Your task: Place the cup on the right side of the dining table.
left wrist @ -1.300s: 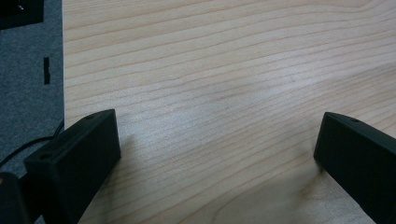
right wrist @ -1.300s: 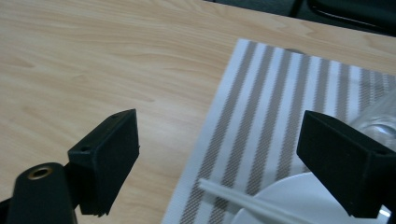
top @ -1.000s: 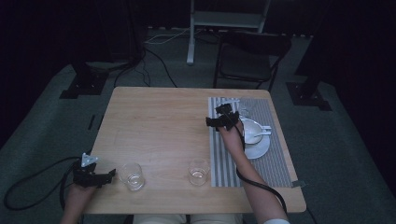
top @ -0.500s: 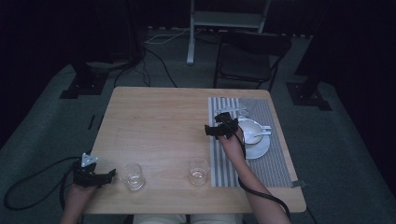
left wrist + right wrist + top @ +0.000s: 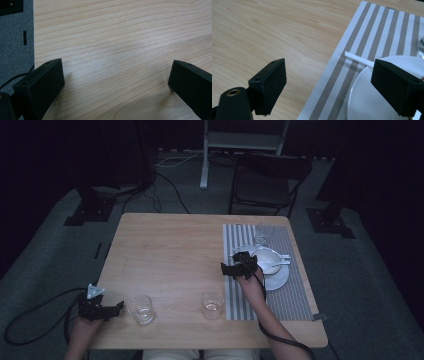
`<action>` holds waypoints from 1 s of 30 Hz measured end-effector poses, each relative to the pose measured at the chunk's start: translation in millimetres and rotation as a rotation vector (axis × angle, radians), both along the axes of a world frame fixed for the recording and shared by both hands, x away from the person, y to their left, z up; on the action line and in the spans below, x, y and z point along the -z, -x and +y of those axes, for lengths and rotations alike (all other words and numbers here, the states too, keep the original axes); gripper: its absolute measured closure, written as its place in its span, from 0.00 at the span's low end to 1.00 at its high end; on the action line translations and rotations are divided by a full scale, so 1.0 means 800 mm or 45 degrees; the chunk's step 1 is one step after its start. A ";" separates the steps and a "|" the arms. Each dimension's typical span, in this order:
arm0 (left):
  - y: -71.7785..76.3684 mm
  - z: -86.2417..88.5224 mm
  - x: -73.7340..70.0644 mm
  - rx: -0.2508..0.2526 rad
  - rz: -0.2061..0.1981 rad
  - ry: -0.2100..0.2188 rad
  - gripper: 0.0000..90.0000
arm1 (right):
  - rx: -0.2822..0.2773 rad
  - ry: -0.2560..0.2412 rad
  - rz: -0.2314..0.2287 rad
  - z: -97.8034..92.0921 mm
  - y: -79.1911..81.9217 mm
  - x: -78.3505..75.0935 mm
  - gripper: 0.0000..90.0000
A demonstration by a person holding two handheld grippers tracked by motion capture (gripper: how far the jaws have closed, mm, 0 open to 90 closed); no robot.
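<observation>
white plate [image 5: 278, 276] sits on striped placemat [image 5: 295, 301] as right gripper [image 5: 236, 268] hovers beside it, jaws wide, empty; left gripper [image 5: 107, 310] gapes, empty, near a glass [image 5: 140, 308].

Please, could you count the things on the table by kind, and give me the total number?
Clear glasses: 3
White plate: 1
White bowl: 1
Spoon: 1
White straw-like stick: 1
Striped placemat: 1
Total: 8

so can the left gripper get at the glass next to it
Probably yes: the left gripper is open, the glass stands just beyond its jaws near the table edge, and nothing lies between them.
</observation>
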State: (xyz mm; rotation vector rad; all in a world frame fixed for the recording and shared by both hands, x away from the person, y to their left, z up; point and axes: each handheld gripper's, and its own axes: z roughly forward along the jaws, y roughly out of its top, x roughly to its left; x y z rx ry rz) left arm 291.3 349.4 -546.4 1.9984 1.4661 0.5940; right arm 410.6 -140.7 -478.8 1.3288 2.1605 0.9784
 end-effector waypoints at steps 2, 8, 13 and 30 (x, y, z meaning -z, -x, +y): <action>0.000 0.000 0.000 0.000 0.000 0.000 0.01 | 0.001 -0.003 -0.001 -0.003 0.006 0.003 0.14; 0.000 0.000 0.000 0.000 0.000 0.000 0.01 | -0.033 -0.035 0.017 -0.017 0.030 0.012 0.14; 0.000 0.000 0.000 0.000 0.000 0.000 0.01 | -0.038 -0.024 0.014 -0.027 0.049 0.017 0.14; 0.000 0.000 0.000 0.000 0.000 0.000 0.01 | 0.016 -0.050 0.016 -0.071 0.098 0.041 0.14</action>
